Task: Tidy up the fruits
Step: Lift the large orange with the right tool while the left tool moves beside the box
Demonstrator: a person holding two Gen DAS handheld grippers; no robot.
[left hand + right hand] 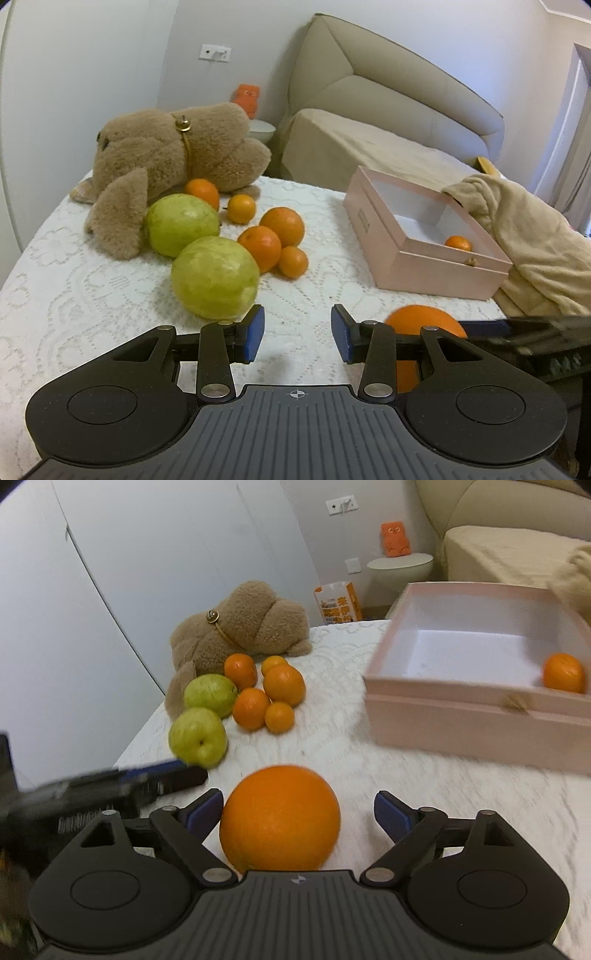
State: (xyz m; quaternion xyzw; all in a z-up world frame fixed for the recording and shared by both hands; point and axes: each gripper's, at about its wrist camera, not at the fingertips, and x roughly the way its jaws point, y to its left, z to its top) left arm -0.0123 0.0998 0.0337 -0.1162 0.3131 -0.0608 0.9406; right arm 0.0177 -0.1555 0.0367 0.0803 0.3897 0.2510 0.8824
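Between the spread fingers of my right gripper (298, 812) sits a large orange (279, 818); the left pad looks close against its side, the right pad stands clear, so nothing is clamped. It rests on the white lace tablecloth (424, 797), near the front edge. My left gripper (297, 334) hangs open and empty just beside it, over bare cloth. Farther back toward the left edge lies a cluster of two green guavas (199, 254) and five smaller oranges (275, 236), touching one another, against a brown plush toy (177, 162). At the right edge stands an open pink box (476, 712) holding one small orange (564, 672). I judge the step to be picking up this big orange: next, close the right fingers evenly on it, lift, and carry it to the box.
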